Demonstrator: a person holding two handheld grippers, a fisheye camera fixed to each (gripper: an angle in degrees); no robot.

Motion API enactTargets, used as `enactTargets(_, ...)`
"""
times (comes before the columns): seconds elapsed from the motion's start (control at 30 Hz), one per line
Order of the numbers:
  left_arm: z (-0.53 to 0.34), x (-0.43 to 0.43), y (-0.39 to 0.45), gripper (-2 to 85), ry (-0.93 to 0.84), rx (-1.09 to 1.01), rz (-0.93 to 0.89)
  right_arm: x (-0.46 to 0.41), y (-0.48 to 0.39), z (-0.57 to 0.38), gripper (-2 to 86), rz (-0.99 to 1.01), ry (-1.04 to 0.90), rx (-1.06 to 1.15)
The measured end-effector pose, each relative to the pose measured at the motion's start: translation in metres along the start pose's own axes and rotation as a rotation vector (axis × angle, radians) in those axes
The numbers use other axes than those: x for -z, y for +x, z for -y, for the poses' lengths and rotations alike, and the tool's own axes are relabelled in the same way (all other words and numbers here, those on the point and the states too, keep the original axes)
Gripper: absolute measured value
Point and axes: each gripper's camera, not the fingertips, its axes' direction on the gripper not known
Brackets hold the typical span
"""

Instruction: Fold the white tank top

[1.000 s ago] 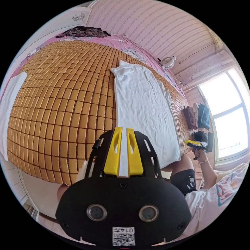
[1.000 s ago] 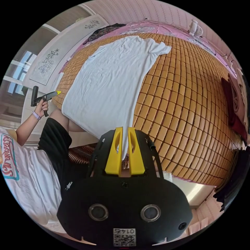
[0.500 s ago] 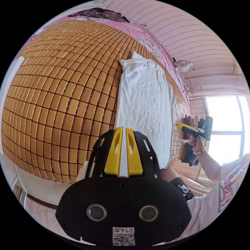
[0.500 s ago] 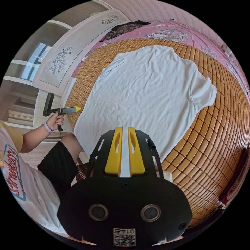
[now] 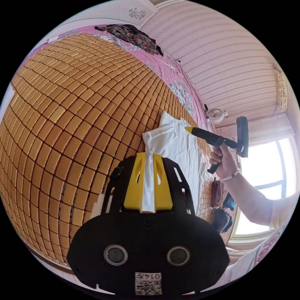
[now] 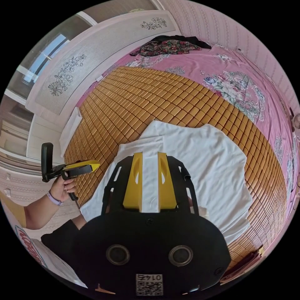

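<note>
Here the white tank top (image 6: 215, 168) lies on the woven bamboo mat (image 6: 134, 100) that covers the bed, its cloth wrinkled and doubled over at the near side. In the left gripper view the tank top (image 5: 184, 153) runs away from the camera as a narrow strip, and a band of its cloth is pinched between the two yellow jaws of the left claw (image 5: 148, 181). In the right gripper view the right claw (image 6: 150, 184) likewise has its yellow jaws pressed onto a white band of the same cloth. The other claw shows at the edge of each view, held in a hand (image 5: 222, 159) with a bead bracelet at the wrist in the left gripper view. Beyond the mat lies a pink flowered sheet (image 6: 237, 84), with a dark patterned garment (image 6: 168, 47) bunched at the far end of the bed. A small white fan (image 5: 216, 115) sits by the striped wall, near a bright window (image 5: 265, 187)
</note>
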Motion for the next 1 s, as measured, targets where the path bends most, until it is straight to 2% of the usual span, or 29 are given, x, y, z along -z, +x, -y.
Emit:
enactTargets(0.17,0.031,-0.026,-0.006,8.9,0.014,-0.012,0.104,-0.053,-0.009,0.039,8.7,-0.091,-0.039,-0.017)
enactTargets(0.27,0.037,-0.049,-0.012,5.3,-0.049,-0.042,0.117,-0.092,-0.012,0.044,6.9,-0.147,-0.16,-0.025)
enactTargets(0.33,0.032,-0.052,-0.015,3.4,-0.034,-0.068,0.18,-0.092,-0.019,0.037,0.9,-0.131,-0.098,0.011)
enactTargets(0.47,0.019,-0.039,-0.038,-0.4,0.003,-0.013,0.141,-0.089,-0.026,0.034,-0.2,-0.134,-0.085,0.02)
enactTargets(0.53,0.007,-0.018,-0.043,-0.6,0.081,0.015,0.157,-0.076,-0.044,0.042,-0.1,-0.098,-0.009,0.077)
enactTargets(0.67,-0.031,0.019,-0.074,1.0,0.188,0.068,0.023,-0.062,-0.103,0.067,1.9,0.104,0.117,0.352)
enactTargets(0.77,-0.061,0.027,-0.104,3.7,0.199,0.138,-0.018,-0.069,-0.131,0.085,4.4,0.196,0.084,0.446)
enactTargets(0.87,-0.074,0.029,-0.119,5.0,0.189,0.142,-0.098,-0.091,-0.134,0.084,3.2,0.124,0.026,0.405)
enactTargets(1.0,-0.061,0.016,-0.116,6.8,0.166,0.075,0.003,-0.124,-0.147,0.064,2.5,0.009,-0.08,0.438)
